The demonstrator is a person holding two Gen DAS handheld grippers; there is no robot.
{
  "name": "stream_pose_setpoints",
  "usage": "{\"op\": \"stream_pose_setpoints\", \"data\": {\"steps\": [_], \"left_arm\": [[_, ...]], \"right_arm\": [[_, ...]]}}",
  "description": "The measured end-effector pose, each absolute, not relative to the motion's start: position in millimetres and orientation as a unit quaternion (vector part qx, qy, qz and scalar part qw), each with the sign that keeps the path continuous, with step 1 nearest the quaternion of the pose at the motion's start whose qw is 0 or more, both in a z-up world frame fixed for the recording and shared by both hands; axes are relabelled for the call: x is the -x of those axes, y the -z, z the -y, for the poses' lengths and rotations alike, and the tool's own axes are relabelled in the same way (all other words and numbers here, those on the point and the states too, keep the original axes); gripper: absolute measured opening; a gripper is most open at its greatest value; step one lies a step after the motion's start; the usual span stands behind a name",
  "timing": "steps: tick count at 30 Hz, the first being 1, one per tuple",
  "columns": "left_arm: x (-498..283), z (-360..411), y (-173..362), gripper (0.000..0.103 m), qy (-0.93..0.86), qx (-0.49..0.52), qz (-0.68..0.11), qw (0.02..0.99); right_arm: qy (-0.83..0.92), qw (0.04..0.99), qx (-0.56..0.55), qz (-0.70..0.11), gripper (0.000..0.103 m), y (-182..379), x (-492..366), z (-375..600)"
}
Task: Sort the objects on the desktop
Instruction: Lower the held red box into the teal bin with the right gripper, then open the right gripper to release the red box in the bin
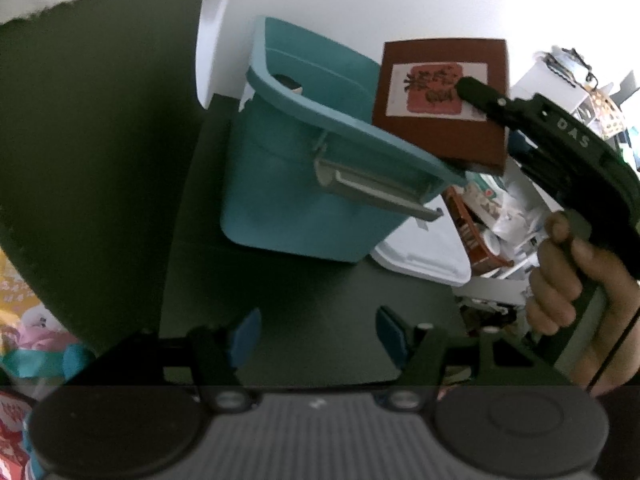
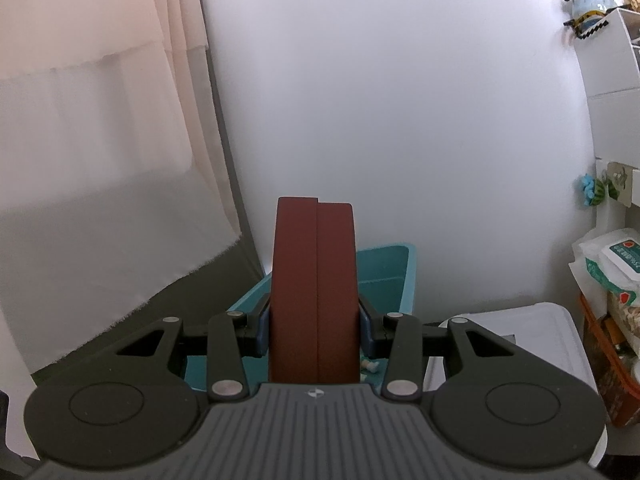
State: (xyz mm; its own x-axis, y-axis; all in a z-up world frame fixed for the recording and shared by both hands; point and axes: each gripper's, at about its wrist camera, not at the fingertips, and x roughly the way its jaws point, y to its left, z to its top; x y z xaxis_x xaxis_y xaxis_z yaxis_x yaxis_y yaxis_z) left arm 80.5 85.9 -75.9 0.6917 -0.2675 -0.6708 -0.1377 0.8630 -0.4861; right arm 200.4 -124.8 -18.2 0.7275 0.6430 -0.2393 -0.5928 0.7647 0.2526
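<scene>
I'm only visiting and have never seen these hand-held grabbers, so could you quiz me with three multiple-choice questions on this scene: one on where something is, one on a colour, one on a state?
1. Where is the dark red box?
A. Over the bin's rim
B. Flat on the table
C. On a shelf

2. What colour is the open bin?
A. Yellow
B. Teal
C. Black

3. What is the left gripper doing?
A. Clamping the box
B. Clamping a bottle
C. Open, holding nothing

Answers: 1 A, the right gripper holds it above the rim. 2 B, its walls and rim are teal. 3 C, only the dark table shows between its fingers.
</scene>
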Motion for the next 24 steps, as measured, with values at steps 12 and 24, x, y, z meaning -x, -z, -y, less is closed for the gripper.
{"op": "stream_pose_setpoints", "data": {"steps": [12, 24], "left_arm": [[-81, -90, 77, 0.067, 0.035, 0.262, -0.391, 0.882], [-81, -91, 74, 0.067, 0.037, 0.262, -0.387, 0.883]], "right_arm": [[-0.327, 0.927, -0.063, -0.173, 0.045, 31, -206, 111], [-0.319, 0.928, -0.018, -0.190, 0.045, 43, -196, 100]]}}
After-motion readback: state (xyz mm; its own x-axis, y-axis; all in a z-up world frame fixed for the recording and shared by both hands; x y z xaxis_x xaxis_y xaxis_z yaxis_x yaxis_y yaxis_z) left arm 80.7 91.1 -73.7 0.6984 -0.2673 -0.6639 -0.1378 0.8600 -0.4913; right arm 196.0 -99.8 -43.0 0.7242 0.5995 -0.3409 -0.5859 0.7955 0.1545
